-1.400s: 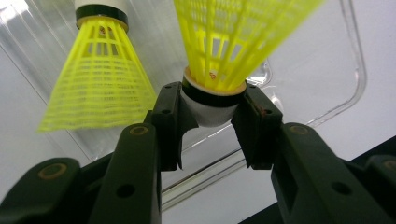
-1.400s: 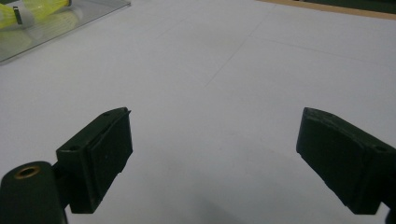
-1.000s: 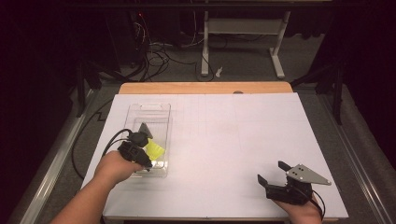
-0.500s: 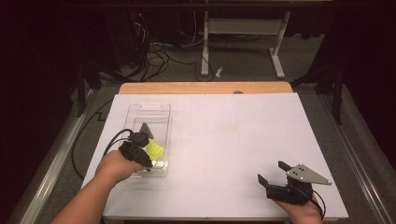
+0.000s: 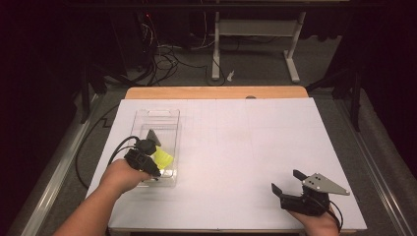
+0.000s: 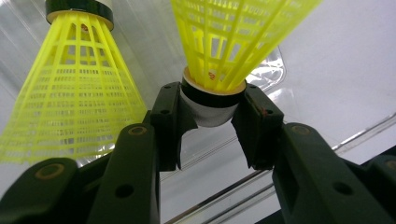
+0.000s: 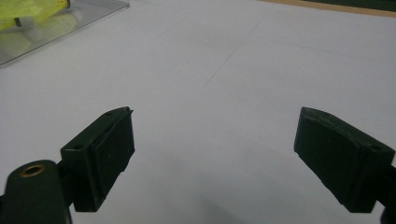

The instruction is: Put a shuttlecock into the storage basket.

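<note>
Grasp stage. The left gripper (image 6: 212,116) pinches a yellow shuttlecock (image 6: 229,42) by its white cork between both pads, over the clear tray (image 5: 157,118) at the table's (image 5: 255,147) left side. In the left gripper view the shuttlecock's long axis runs straight out from the jaws, cork toward the gripper, skirt flaring away. A second shuttlecock (image 6: 70,88) lies just beside it in the tray, cork pointing away. The right gripper (image 5: 291,183) rests on the table's near right, well apart, jaws spread and empty. Whether the held piece is being lifted out or set down cannot be told; either way, the next move probably calls for keeping the skirt clear of the tray wall and the neighbour.
</note>
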The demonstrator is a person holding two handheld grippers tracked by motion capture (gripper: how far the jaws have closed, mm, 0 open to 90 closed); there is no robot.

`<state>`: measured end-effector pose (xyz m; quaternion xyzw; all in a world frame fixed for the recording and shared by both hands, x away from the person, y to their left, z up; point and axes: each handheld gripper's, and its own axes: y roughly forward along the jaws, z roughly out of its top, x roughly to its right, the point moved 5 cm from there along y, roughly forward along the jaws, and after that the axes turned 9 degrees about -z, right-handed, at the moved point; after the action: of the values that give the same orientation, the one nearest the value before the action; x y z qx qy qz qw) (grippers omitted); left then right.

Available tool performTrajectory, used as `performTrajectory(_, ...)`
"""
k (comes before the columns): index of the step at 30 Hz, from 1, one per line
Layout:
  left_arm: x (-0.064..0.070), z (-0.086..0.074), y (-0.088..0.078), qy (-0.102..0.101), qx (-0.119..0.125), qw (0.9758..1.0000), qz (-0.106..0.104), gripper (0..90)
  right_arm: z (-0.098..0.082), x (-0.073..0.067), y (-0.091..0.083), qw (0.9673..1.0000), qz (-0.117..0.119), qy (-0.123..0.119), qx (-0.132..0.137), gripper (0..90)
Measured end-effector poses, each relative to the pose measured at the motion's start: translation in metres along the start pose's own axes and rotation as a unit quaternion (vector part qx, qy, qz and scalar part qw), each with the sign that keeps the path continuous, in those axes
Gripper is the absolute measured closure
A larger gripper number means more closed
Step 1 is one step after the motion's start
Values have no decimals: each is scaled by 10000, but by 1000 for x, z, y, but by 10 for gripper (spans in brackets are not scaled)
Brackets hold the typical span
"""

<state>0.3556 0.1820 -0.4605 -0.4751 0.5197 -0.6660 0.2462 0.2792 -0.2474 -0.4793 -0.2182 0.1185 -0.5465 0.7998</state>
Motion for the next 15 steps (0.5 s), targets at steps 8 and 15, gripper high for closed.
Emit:
performTrajectory(8, 1, -1, -1, -6, 73, 9999, -114, 591, -1, 1, -1, 10000, -23, 44, -1, 128)
performTrajectory(15, 5, 1, -6, 16, 112, 9998, -176, 564, 0, 0, 0, 10000, -19, 8, -8, 129)
